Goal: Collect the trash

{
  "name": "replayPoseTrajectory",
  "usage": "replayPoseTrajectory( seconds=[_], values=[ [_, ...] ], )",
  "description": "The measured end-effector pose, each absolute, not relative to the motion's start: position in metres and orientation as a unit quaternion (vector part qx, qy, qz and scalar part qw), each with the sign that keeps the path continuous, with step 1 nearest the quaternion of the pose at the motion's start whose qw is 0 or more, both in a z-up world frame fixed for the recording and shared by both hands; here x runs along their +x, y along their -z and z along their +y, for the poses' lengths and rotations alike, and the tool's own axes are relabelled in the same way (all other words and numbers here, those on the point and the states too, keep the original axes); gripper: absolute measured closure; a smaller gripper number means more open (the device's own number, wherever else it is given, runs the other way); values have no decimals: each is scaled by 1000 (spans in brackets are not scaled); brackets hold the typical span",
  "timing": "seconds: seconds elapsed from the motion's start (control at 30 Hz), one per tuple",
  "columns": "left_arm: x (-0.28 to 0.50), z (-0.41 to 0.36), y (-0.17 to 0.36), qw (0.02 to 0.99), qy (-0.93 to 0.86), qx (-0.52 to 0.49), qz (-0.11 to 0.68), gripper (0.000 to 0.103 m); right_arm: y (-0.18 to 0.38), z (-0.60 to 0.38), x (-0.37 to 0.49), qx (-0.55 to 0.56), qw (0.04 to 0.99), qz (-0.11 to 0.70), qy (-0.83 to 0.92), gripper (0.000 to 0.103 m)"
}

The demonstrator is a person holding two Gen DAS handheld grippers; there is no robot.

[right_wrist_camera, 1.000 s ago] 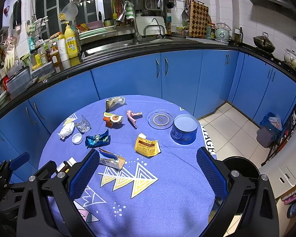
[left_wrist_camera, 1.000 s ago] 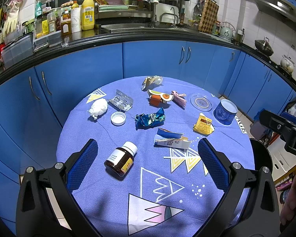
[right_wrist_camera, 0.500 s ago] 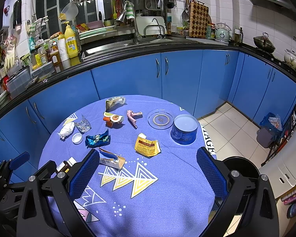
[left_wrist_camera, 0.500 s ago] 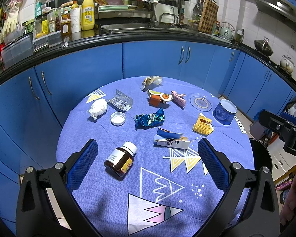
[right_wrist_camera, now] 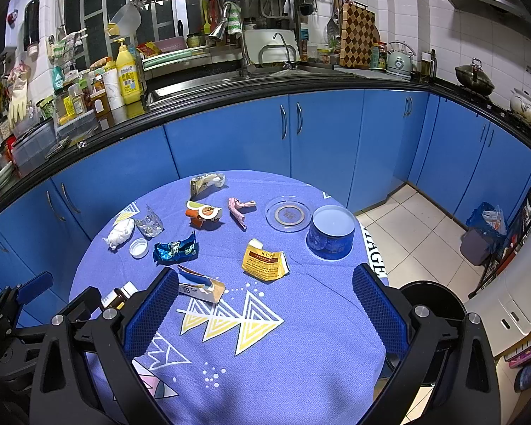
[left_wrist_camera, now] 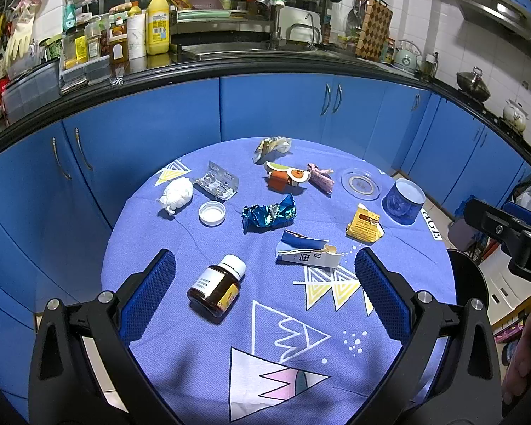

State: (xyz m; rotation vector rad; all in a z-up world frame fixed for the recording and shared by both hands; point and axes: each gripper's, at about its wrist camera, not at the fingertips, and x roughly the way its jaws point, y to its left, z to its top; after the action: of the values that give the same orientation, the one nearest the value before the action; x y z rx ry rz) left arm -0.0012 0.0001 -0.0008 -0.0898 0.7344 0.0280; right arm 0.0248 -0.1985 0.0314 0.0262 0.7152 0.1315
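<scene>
Trash lies scattered on a round table with a blue cloth (left_wrist_camera: 301, 354). I see a brown pill bottle (left_wrist_camera: 216, 288), a torn white and blue carton (left_wrist_camera: 306, 251), a crumpled blue foil wrapper (left_wrist_camera: 269, 214), a yellow packet (left_wrist_camera: 364, 226), a white cap (left_wrist_camera: 212, 213), a white tissue ball (left_wrist_camera: 176, 194), a blister pack (left_wrist_camera: 216, 185) and a pink wrapper (left_wrist_camera: 320, 179). My left gripper (left_wrist_camera: 265, 290) is open and empty above the near table, the bottle between its fingers. My right gripper (right_wrist_camera: 265, 308) is open and empty, over the carton (right_wrist_camera: 200, 287) and yellow packet (right_wrist_camera: 263, 260).
A blue tin (right_wrist_camera: 331, 232) and its clear lid (right_wrist_camera: 288, 213) sit at the table's right. A black round bin (right_wrist_camera: 428, 301) stands beside the table on the right. Blue cabinets (right_wrist_camera: 265, 134) curve behind it. The left gripper shows at the right wrist view's lower left (right_wrist_camera: 28, 304).
</scene>
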Motion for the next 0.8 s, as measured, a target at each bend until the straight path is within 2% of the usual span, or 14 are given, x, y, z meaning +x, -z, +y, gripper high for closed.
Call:
replayPoseTrajectory(
  seconds=[0.8],
  values=[
    [-1,1,1,932,-13,-44,359,3,-30,-196,25,11,934,350,-64,7]
  ],
)
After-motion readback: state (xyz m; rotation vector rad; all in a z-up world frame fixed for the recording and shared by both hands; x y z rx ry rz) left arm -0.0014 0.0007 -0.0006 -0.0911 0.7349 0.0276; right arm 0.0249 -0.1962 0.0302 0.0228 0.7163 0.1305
